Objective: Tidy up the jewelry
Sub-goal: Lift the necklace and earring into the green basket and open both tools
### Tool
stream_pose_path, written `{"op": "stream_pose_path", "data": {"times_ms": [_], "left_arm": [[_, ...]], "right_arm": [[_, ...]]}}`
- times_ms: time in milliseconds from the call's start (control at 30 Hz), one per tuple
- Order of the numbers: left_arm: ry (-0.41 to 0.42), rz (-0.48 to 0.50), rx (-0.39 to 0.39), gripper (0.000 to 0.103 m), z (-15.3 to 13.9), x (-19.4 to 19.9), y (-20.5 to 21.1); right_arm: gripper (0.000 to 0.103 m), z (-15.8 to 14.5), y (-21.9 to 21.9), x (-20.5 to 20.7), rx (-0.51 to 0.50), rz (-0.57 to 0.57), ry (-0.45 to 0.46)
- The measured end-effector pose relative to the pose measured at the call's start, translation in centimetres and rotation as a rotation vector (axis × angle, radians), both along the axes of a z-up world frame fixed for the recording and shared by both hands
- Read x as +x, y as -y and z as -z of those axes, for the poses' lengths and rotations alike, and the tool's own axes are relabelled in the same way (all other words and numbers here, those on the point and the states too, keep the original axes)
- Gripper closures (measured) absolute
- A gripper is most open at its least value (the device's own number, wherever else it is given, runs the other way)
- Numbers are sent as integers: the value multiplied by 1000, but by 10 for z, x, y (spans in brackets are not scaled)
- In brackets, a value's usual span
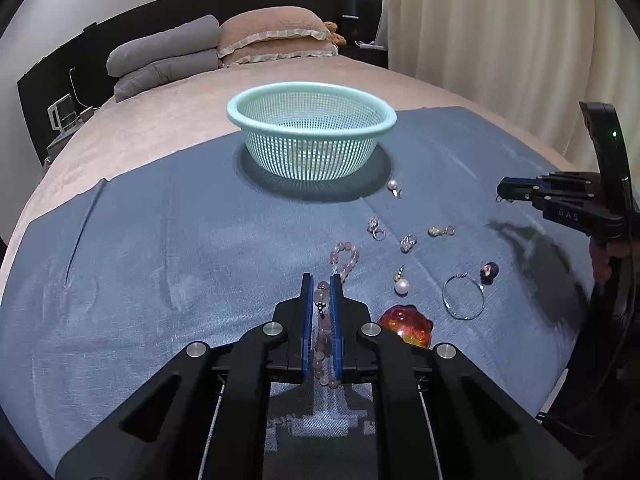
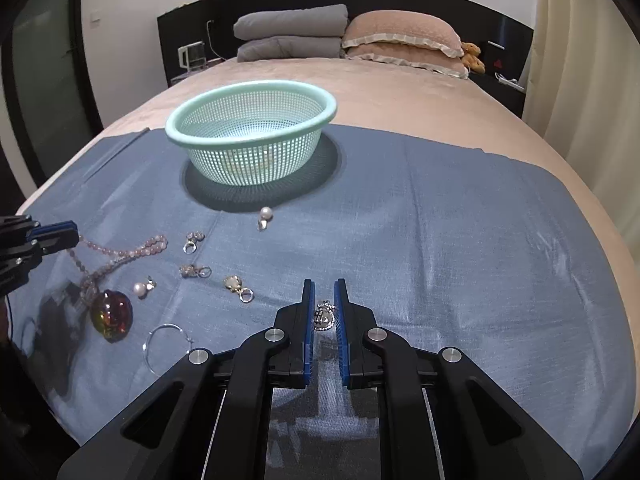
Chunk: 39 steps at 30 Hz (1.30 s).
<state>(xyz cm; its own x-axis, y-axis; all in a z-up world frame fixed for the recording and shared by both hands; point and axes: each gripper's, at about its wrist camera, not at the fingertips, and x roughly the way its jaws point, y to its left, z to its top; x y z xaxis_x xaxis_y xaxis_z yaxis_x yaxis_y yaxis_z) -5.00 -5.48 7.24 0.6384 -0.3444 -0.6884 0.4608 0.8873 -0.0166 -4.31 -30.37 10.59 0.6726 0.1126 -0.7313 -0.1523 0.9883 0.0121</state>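
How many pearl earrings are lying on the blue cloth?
2. One pearl earring lies just in front of the basket; the other pearl earring sits beside the amber pendant. None appears hidden.

Basket [image 1: 312, 136] on the cloth [image 1: 160, 240] on the bed [image 1: 160, 116], scattered jewelry [image 1: 408, 242] before it, pillows [image 1: 276, 36] behind.

Amber stone [image 1: 406, 326] partly behind gripper [image 1: 322, 280]

Pink bead strand [image 1: 322, 312] pinched in left gripper [image 1: 322, 280], far end trailing on blue cloth [image 2: 440, 240]. Small silver pendant [image 2: 324, 317] clamped in right gripper [image 2: 324, 286]. Pearl earrings, rings, hoop, amber stone loose on cloth nr mint basket [image 2: 252, 120], upright.
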Motion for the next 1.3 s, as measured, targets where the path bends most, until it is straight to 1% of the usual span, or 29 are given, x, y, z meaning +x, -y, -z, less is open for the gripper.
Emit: {"op": "stream_pose_path", "data": {"times_ms": [133, 167, 267, 400, 533, 600, 667, 700, 800, 933, 1033, 1067, 1100, 1167, 1233, 1267, 1300], "left_arm": [[10, 6, -52, 95, -25, 5, -6], [16, 6, -56, 95, -31, 6, -7], [26, 14, -73, 95, -47, 11, -9], [57, 11, -62, 95, -68, 23, -9], [92, 11, -60, 95, -91, 34, -7], [105, 18, -70, 95, -102, 39, -6], [118, 12, -66, 95, -111, 45, -6], [121, 12, -67, 95, -115, 48, -5], [133, 7, -58, 95, -126, 54, -1], [143, 12, -50, 95, -134, 60, 4], [151, 17, -43, 95, -141, 63, 10], [155, 18, -41, 94, -142, 63, 11], [159, 20, -37, 95, -144, 63, 13], [164, 21, -33, 94, -147, 65, 14], [164, 24, -32, 94, -150, 66, 15], [165, 20, -31, 94, -151, 67, 16], [165, 16, -31, 94, -152, 68, 16]], "right_arm": [[94, -25, -2, 1, 11, -26, 46], [99, -30, -2, 1, 18, -33, 55], [100, -45, -2, 8, 51, -45, 74], [100, -58, -3, 19, 85, -60, 92], [100, -64, -6, 29, 83, -79, 98], [98, -58, -10, 37, 41, -111, 64], [97, -43, -13, 44, -20, -118, 29], [96, -32, -11, 48, -21, -121, -7], [96, 1, 0, 58, 29, -105, -129], [94, 30, -2, 63, 1, -81, -237], [89, 37, -7, 65, 4, -81, -250], [85, 39, -8, 66, 8, -84, -252], [83, 41, -10, 66, 8, -82, -253], [83, 46, -14, 67, -19, -80, -261], [84, 54, -17, 68, -52, -69, -276], [88, 55, -18, 67, -51, -66, -274], [94, 55, -19, 67, -53, -67, -274]]}}
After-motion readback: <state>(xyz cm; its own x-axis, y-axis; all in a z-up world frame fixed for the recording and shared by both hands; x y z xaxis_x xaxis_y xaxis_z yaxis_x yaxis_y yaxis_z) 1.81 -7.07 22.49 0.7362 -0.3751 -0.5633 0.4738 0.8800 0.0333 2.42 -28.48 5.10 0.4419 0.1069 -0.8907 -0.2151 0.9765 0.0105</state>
